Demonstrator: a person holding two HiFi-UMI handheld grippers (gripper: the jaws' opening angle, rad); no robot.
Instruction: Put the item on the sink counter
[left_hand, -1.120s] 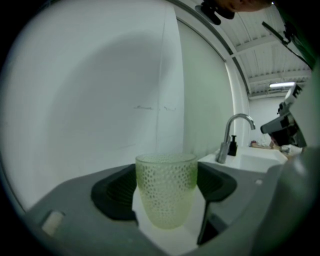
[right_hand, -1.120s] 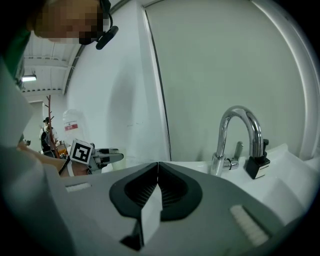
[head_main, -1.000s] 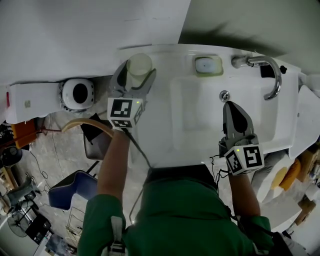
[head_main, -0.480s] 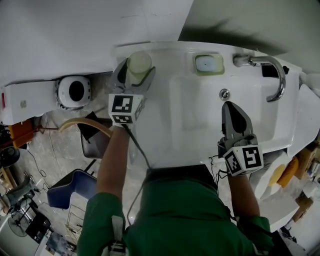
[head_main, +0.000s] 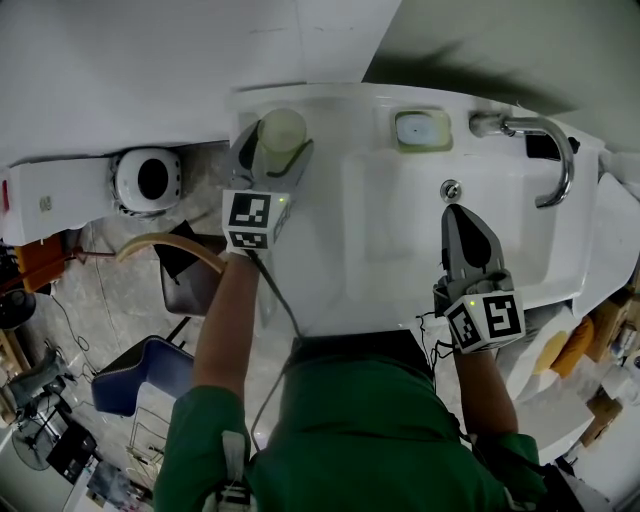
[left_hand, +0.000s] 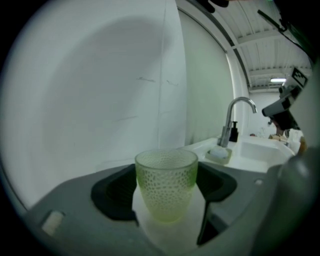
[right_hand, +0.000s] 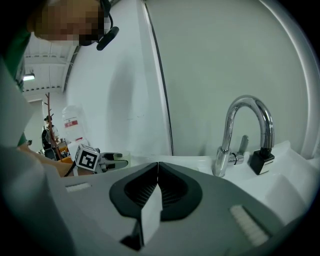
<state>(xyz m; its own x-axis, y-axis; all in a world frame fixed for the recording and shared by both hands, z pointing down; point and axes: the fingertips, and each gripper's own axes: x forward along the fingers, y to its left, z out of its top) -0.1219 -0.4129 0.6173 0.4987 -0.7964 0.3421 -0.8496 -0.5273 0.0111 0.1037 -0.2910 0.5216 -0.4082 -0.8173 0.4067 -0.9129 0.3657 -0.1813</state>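
Dimpled green cup (left_hand: 166, 186), in left hand-held gripper (head_main: 277, 140)

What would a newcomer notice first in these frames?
The dimpled green cup stands out first: the left tool is shut on it at the back-left corner of the white sink. The right tool is shut and empty over the basin, pointing toward the chrome faucet at the back right.
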